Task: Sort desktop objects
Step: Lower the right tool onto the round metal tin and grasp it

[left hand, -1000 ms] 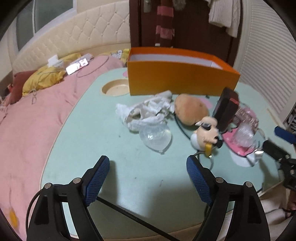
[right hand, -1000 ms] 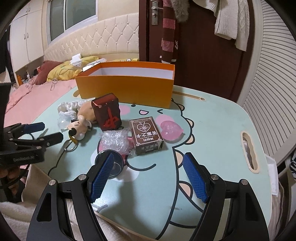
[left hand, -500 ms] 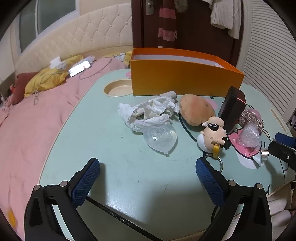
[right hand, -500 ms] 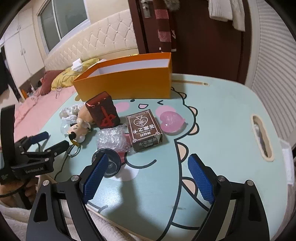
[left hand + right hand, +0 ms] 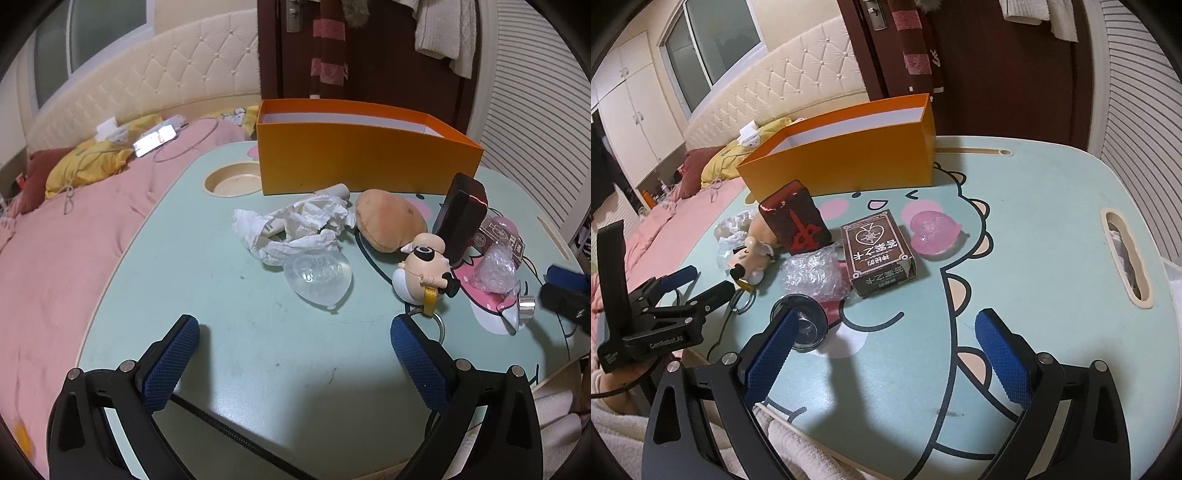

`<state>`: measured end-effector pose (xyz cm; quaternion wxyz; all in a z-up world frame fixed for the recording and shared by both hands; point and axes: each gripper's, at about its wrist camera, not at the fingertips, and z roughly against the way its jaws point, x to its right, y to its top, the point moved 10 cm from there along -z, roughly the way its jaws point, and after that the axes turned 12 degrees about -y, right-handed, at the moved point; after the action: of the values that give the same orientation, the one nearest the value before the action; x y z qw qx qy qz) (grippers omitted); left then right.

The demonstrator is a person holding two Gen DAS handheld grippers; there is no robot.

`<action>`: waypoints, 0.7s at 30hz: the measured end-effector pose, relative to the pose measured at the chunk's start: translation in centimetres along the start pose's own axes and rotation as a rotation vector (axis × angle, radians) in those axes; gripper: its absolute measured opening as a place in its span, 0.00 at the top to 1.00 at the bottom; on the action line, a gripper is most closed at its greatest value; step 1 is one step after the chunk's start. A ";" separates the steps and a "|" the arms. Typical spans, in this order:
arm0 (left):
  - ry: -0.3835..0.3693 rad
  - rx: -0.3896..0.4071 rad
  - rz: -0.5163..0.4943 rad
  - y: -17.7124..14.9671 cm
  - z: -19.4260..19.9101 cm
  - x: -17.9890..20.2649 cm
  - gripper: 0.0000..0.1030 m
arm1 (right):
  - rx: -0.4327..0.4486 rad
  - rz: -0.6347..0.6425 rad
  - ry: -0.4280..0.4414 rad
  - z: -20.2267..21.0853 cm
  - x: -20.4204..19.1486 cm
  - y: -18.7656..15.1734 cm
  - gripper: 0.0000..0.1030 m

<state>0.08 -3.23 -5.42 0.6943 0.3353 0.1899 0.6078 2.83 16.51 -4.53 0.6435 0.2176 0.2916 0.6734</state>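
An orange box (image 5: 365,162) (image 5: 849,162) stands at the back of the mint table (image 5: 229,332). In front of it lie crumpled tissue (image 5: 295,229), a clear heart case (image 5: 317,280), a brown plush (image 5: 388,221), a cartoon keychain figure (image 5: 421,269), a dark red tile block (image 5: 794,221), a brown card box (image 5: 879,251), a pink heart (image 5: 932,232), bubble wrap (image 5: 812,277) and a round glass lid (image 5: 801,326). My left gripper (image 5: 295,343) is open over bare table. My right gripper (image 5: 886,343) is opening with nothing between its jaws; the lid sits by its left finger.
A bed with a pink blanket (image 5: 55,240) borders the table on the left, with a phone (image 5: 153,140) on it. The table has a round cup recess (image 5: 232,181) and a handle slot (image 5: 1126,258). A dark door (image 5: 997,74) stands behind the box.
Both grippers' jaws have spread wider. The right gripper has rolled, so its view of the table is tilted. The objects have not moved.
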 end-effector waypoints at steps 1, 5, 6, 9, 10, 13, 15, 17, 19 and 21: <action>-0.005 0.005 0.004 0.1 0.1 0.0 0.00 | 0.026 0.002 0.019 0.6 -0.3 0.3 0.06; -0.034 0.034 0.024 0.5 0.5 -0.1 0.00 | 0.145 0.070 0.103 3.3 -2.8 1.6 0.06; -0.042 0.042 0.029 0.6 0.6 -0.2 0.00 | 0.138 0.113 0.103 3.1 -3.7 1.4 0.06; -0.057 0.070 0.037 1.0 1.0 -0.3 0.01 | 0.100 0.237 0.109 2.2 -6.4 0.6 0.14; -0.059 0.080 0.036 1.1 1.1 -0.2 0.01 | 0.076 0.264 0.104 1.6 -7.0 0.3 0.23; -0.061 0.094 0.026 1.4 1.2 0.0 0.01 | 0.019 0.299 0.087 0.2 -7.5 -0.4 0.37; -0.065 0.094 0.020 1.4 1.2 0.1 0.05 | -0.008 0.295 0.080 -0.4 -7.4 -0.7 0.45; -0.071 0.091 0.016 1.3 1.1 0.2 0.18 | -0.017 0.285 0.080 -0.7 -7.1 -1.1 0.63; -0.073 0.086 0.017 1.3 0.9 0.2 0.20 | -0.020 0.274 0.094 -0.7 -7.0 -1.2 0.63; -0.083 0.086 0.032 1.2 0.9 0.0 0.24 | -0.010 0.259 0.100 -0.6 -6.8 -1.2 0.63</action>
<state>-0.21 -3.40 -3.93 0.6766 0.3928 0.1818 0.5957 3.88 9.70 -5.18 0.5370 0.2163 0.2894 0.7623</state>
